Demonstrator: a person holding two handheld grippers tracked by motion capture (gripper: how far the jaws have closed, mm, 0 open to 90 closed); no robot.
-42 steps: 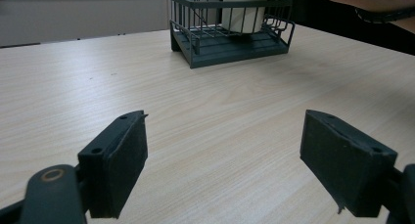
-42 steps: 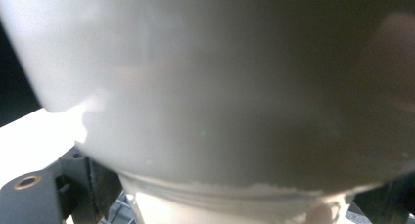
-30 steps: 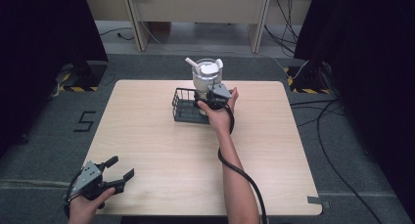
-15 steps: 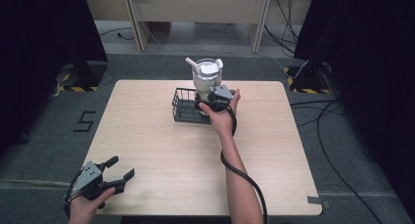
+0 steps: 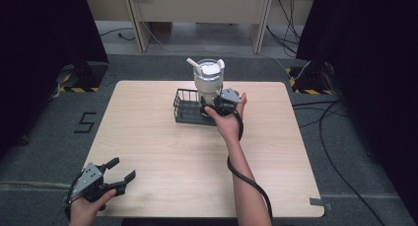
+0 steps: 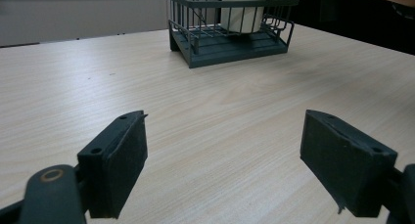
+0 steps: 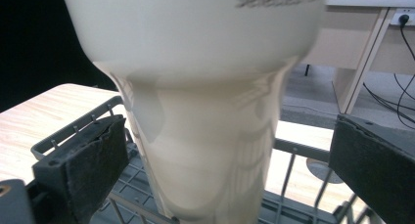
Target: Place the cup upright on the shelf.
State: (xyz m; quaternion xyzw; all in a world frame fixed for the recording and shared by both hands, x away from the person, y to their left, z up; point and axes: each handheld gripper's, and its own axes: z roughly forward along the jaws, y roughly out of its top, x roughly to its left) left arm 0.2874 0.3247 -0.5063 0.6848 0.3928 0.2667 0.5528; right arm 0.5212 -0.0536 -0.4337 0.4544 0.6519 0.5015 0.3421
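Now the right gripper (image 5: pixel 213 105) sits at the far middle of the table (image 5: pixel 162 152), jaws spread to either side of the cream tumbler (image 5: pixel 208 82) and touching neither wall of it in the right gripper view. The tumbler (image 7: pixel 195 111) stands upright in the right end of the dark wire rack (image 5: pixel 190 107), lid and straw on top.

Against the frames from a second and half a second ago, little has shifted: tumbler and rack sit where they were, the right hand has eased only slightly at the cup's near side. No lift, no tilt.

Reading: the cup is either just set down and let go, or about to be clamped; the pictures don't settle which. Either way the rack placement looks sound.

Left gripper (image 5: pixel 106 179) rests at the near left corner, jaws wide apart with bare tabletop between them, same spot as before. From its own view the rack (image 6: pixel 230 31) is well off, far across the wood.
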